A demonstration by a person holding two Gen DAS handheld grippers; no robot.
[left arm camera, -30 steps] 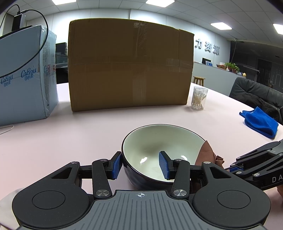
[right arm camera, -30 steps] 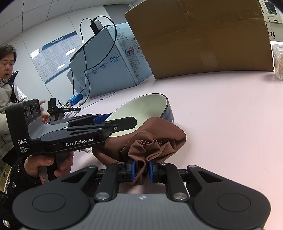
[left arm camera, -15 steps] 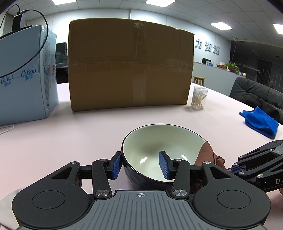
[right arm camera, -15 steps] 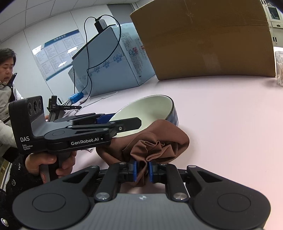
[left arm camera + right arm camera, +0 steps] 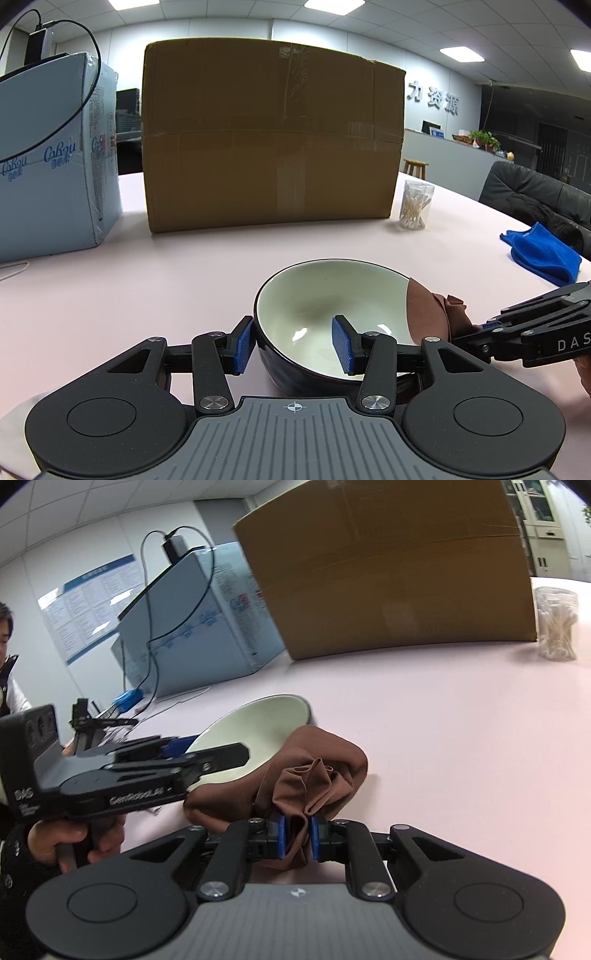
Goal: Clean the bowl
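My left gripper (image 5: 293, 349) clamps the bowl (image 5: 332, 317) rim; right gripper (image 5: 295, 836) pinching brown cloth (image 5: 314, 775), I'd sweep inside gently

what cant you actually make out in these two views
- Left view: most of the brown cloth is hidden behind the bowl rim and the left claw.
- Left view: the right claw's tips, hidden behind the cloth.
- Right view: the bowl's near side is covered by the cloth and the left claw's body.
- Both views: wall poster print is too small to read.
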